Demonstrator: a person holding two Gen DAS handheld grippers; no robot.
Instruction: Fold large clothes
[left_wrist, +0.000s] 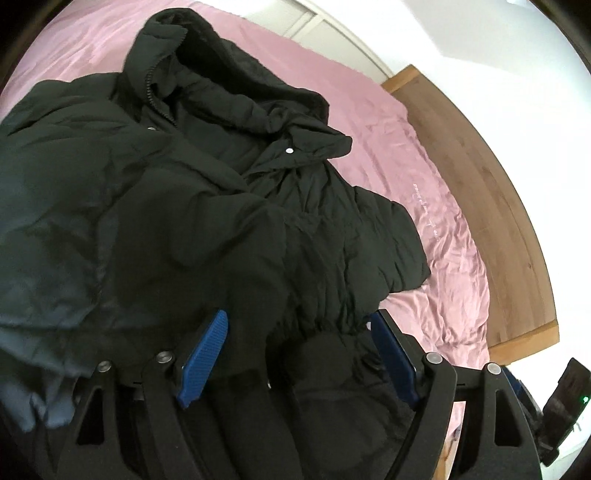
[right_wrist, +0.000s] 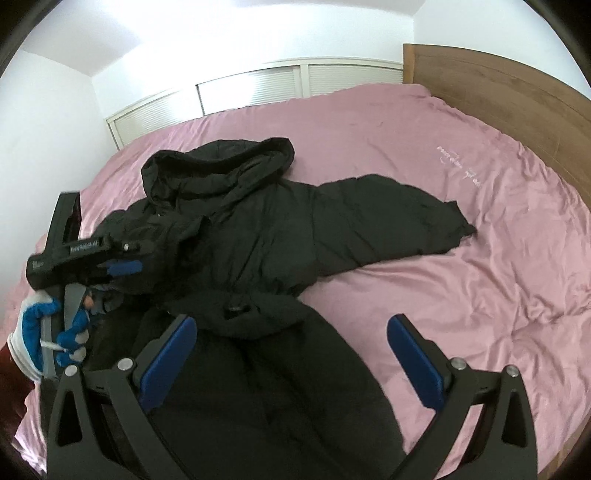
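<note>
A black hooded coat (right_wrist: 236, 236) is seen spread across a pink bedsheet (right_wrist: 461, 295), hood (right_wrist: 221, 162) toward the far edge of the bed by the louvred doors (right_wrist: 258, 88), one sleeve (right_wrist: 388, 218) stretched out toward the wooden headboard (right_wrist: 517, 99). The other sleeve appears already brought in over the chest, under the left gripper (right_wrist: 122, 267).

The left gripper is held low over the coat's near-left part by a hand in a blue-and-white glove (right_wrist: 40, 332). In its own view the blue pads (left_wrist: 207, 354) stand well apart with bunched black cloth lying between them — nothing looks pinched, though contact with the fabric cannot be ruled out. The right gripper (right_wrist: 291, 362) is poised above the coat's lower half near the bed's near edge, jaws wide, nothing held.

The step in hand is judged to be the folding-in of the outstretched sleeve. It would be done best if the cuff end, near the headboard side, were taken by the right gripper, with only the sleeve layers caught and none of the sheet, then carried flat across the chest. The padded cloth is likely to spring back — the folded side should be pressed down by the left gripper meanwhile.
</note>
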